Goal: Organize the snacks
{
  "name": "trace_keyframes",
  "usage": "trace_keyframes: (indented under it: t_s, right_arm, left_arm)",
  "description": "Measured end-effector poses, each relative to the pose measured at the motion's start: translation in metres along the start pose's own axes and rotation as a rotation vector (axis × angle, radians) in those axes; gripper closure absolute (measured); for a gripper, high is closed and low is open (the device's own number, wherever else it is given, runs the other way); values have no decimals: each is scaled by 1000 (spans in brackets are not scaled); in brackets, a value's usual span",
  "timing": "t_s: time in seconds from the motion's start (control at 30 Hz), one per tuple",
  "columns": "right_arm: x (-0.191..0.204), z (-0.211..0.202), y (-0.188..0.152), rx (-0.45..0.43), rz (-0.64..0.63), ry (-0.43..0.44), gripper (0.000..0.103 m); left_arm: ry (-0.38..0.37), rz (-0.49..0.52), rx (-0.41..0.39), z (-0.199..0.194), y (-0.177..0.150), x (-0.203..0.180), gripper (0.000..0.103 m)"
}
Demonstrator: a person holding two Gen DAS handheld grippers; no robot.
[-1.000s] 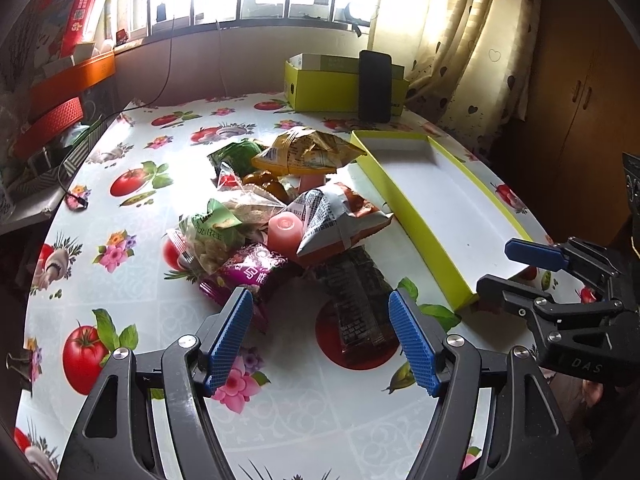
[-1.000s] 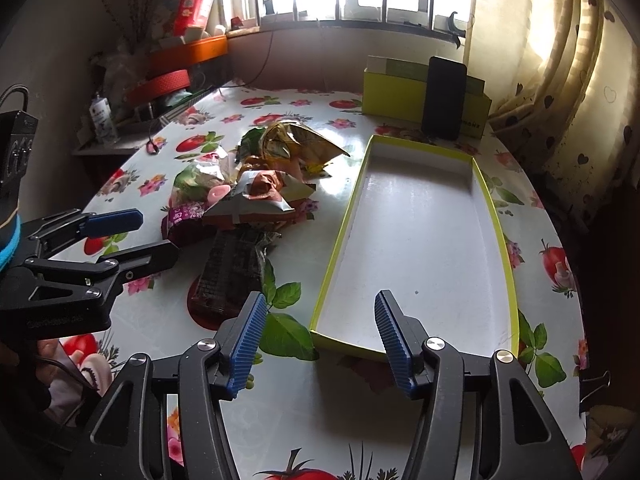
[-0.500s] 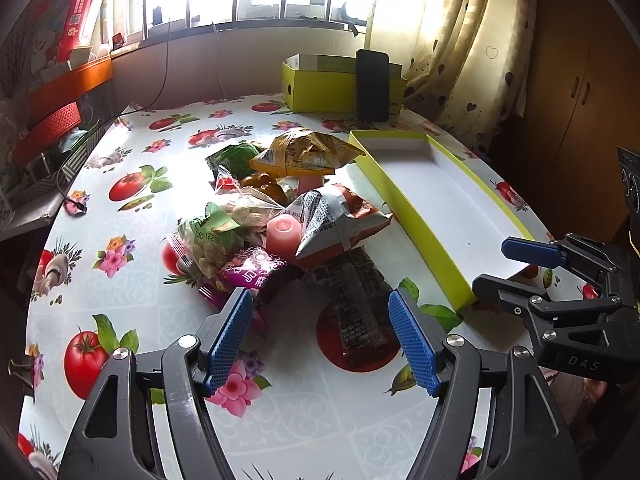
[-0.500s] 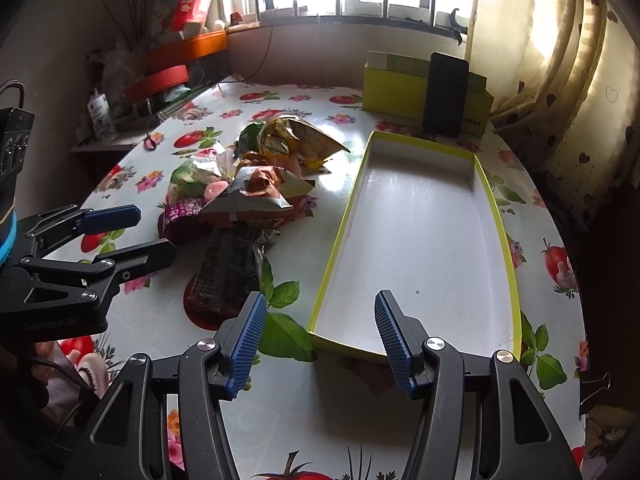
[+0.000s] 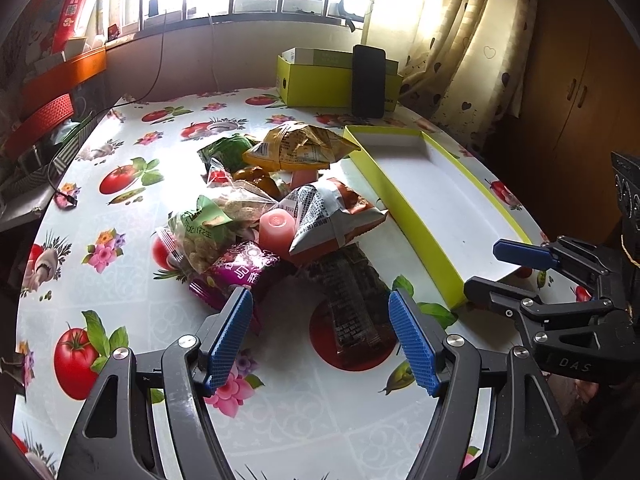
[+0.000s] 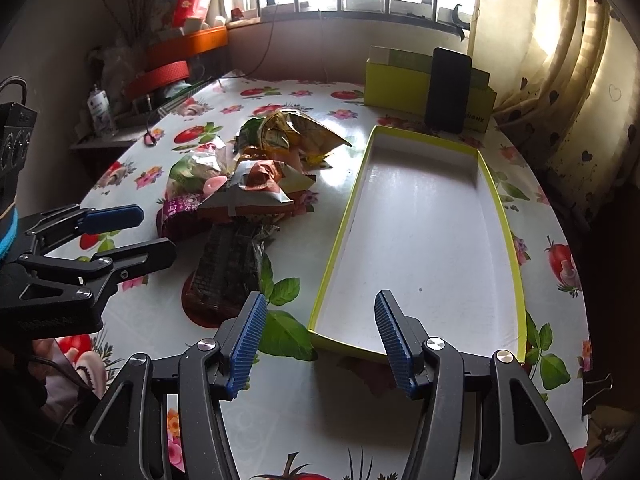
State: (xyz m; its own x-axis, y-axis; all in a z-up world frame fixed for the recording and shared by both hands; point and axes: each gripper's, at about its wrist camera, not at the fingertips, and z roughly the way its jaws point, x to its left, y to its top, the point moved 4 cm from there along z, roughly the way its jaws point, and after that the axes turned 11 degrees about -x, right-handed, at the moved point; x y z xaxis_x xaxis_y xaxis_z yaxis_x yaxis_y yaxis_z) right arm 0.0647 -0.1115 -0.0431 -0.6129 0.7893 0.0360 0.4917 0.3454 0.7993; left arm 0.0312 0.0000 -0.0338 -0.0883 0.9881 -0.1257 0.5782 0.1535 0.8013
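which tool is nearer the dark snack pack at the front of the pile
Left. The left tool hovers open right over the dark snack pack; the right tool is off to its side, by the yellow tray.

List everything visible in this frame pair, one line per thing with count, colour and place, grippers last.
snack packets: several, exact count unclear, mixed colours, heaped mid-table left of the tray
dark packet: one, black, nearest end of the heap
pink cup: one, pink, in the heap
tray: one, yellow-green rim, white inside, nothing in it, right of the heap
box: one, yellow-green, far table edge
phone: one, black, upright against the box
tablecloth: one, white with tomatoes and flowers
curtain: one, cream with hearts, far right
left gripper: one, black, blue pads, open, before the heap
right gripper: one, black, blue pads, open, at the tray's near end
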Motion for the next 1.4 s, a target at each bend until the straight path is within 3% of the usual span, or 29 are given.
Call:
trace_keyframes:
  t_s: [1.4]
  right_arm:
    - [9,6,6,24,-15,7,47]
  left_arm:
    - [7,-45,12,5,-2,16,32]
